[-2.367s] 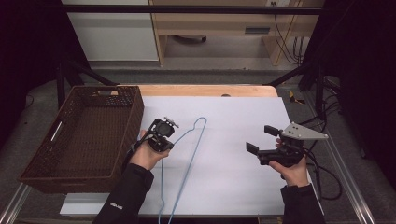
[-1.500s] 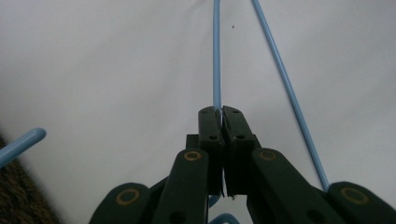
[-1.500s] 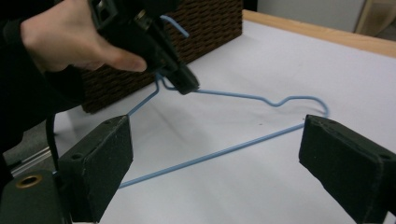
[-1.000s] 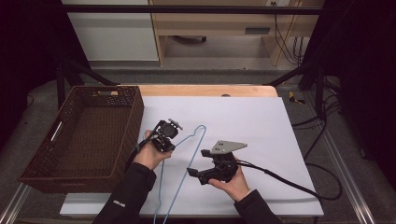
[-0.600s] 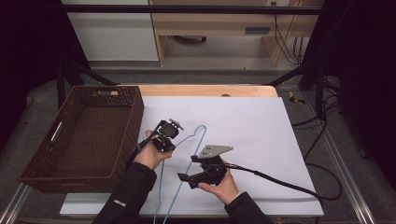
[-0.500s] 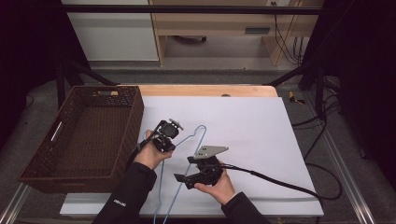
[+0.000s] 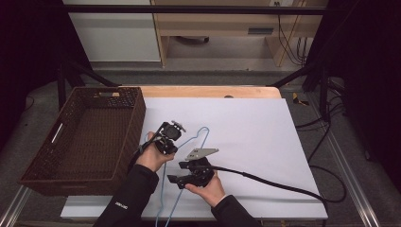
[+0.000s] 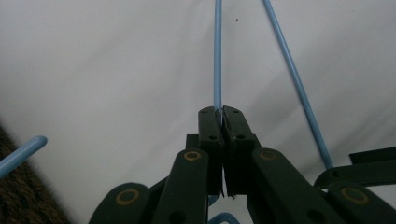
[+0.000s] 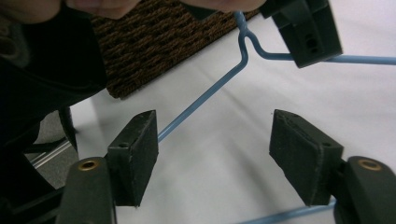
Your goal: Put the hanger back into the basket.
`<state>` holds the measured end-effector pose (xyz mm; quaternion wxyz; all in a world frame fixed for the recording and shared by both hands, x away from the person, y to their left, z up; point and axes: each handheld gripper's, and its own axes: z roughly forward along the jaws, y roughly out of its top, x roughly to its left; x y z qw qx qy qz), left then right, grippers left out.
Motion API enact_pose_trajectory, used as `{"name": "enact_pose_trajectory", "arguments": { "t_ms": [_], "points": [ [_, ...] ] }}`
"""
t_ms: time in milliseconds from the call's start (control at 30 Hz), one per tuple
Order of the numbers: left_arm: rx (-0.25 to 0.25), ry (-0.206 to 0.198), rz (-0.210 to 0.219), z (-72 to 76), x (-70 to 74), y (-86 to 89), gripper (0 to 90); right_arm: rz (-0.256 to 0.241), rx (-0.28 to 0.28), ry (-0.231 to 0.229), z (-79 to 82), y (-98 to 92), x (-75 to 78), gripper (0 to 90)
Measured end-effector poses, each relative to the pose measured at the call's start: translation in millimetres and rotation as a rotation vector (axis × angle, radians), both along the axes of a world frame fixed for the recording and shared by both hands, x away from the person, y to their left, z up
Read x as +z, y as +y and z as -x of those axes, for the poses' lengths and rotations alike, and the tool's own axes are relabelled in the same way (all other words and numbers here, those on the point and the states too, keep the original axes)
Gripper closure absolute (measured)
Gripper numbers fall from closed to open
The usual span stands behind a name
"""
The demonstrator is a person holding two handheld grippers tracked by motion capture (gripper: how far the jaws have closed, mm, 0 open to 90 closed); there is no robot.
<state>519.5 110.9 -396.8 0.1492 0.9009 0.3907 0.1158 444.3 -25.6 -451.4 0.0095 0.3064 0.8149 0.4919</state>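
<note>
While my left tongs pinch the blue wire hanger lying on the white desk, my right tongs sit spread wide over one of its arms. On the left, the brown wicker basket holds nothing I can see.

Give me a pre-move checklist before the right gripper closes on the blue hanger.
1. Left gripper shut on the blue hanger: ok.
2. Right gripper open wide enough: ok.
3. Hanger wire between the right fingers: not ok; one arm passes behind the near finger, the other crosses below.
4. Right gripper apart from the left: ok.
5. Wicker basket clear of the grippers: ok.
6. Hanger resting flat on the white sheet: cannot tell.
</note>
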Motion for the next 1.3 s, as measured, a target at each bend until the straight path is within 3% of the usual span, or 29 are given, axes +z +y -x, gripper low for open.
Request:
{"name": "enact_pose_trajectory", "arguments": {
  "t_ms": [167,833,1300],
  "points": [
    [0.000,0.004,-0.008,-0.1,0.3,-0.3,87.6,-0.036,0.003,0.031,-0.6,8.9,-6.0,36.7],
    [-0.002,0.004,-0.002,-0.3,-1.8,-2.7,87.6,-0.064,-0.018,0.084,-5.3,22.2,-17.3,55.7],
    [-0.003,0.008,0.005,-0.4,-2.8,-4.0,87.5,-0.107,-0.009,0.185,-9.9,23.9,-20.8,68.5]
  ]
}}
